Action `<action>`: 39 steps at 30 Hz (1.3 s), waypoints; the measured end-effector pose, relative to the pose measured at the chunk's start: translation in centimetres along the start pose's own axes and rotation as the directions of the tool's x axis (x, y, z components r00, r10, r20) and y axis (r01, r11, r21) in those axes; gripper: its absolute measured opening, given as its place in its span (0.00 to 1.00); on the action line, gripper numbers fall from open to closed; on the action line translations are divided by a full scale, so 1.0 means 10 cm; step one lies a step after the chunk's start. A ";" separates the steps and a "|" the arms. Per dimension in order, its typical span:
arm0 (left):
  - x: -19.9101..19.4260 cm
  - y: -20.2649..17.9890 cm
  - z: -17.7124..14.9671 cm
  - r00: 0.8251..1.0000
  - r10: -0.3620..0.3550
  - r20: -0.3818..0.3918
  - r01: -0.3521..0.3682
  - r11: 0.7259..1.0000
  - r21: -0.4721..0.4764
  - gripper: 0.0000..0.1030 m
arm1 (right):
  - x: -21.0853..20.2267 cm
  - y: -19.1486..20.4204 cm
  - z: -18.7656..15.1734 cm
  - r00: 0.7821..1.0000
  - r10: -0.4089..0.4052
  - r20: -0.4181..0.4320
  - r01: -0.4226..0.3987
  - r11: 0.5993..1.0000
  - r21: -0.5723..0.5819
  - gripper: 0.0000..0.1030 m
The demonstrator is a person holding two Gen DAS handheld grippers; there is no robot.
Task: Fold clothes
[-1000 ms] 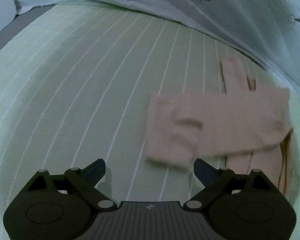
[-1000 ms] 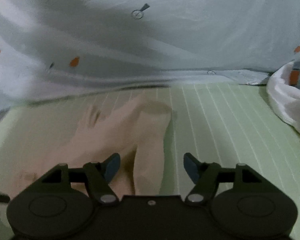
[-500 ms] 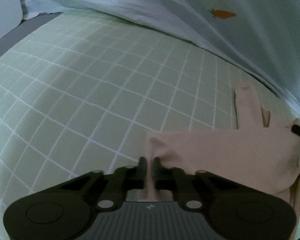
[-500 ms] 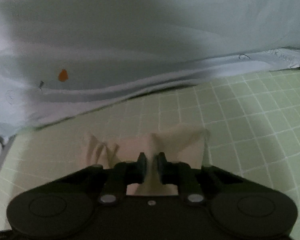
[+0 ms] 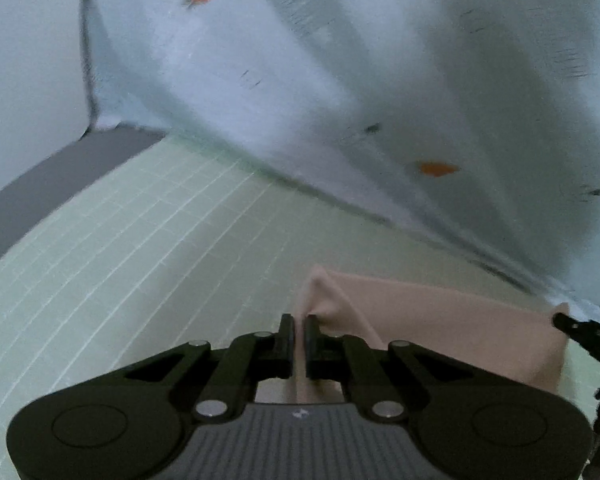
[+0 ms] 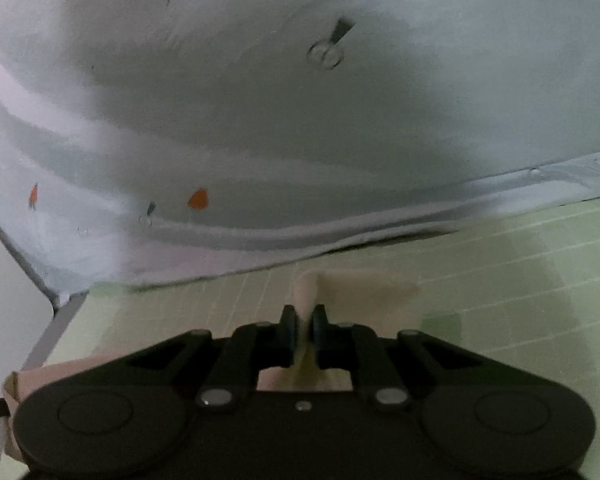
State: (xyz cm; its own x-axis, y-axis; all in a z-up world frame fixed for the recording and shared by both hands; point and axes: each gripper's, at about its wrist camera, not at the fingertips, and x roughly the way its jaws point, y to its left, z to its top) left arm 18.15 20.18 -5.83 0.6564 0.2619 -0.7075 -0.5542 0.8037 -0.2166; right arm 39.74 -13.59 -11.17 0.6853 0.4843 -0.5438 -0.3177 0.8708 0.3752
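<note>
The left hand-held gripper [image 5: 296, 330] pinches one corner of a peach garment [image 5: 440, 320], lifting it off the green gridded surface [image 5: 160, 240], apparently to stretch an edge for folding. The right hand-held gripper [image 6: 303, 320] clamps the opposite corner. A second earlier both stood wide open above the cloth lying flat; a pale carrot-print sheet [image 5: 340, 80] hangs behind.

The peach garment [image 5: 440, 320] runs under the left gripper's [image 5: 299, 326] body, so its near part is hidden; the right wrist view's bottom-left edge cuts it off. The printed sheet's [image 6: 260, 120] motifs are smeared by blur. The green grid mat's [image 5: 140, 240] near edge stays unseen.
</note>
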 end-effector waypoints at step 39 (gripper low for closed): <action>0.52 0.04 -0.55 0.964 -0.123 -0.237 0.166 0.971 0.172 0.65 | -1.40 0.32 -1.79 0.826 -0.528 -0.195 0.526 0.848 -0.067 1.00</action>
State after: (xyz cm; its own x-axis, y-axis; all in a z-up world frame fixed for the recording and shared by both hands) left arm 18.51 18.92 -13.24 0.5790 0.0268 -0.8149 -0.3411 0.9158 -0.2122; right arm 17.35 -16.03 -15.80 0.6068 -0.0435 -0.7937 0.0478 0.9987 -0.0181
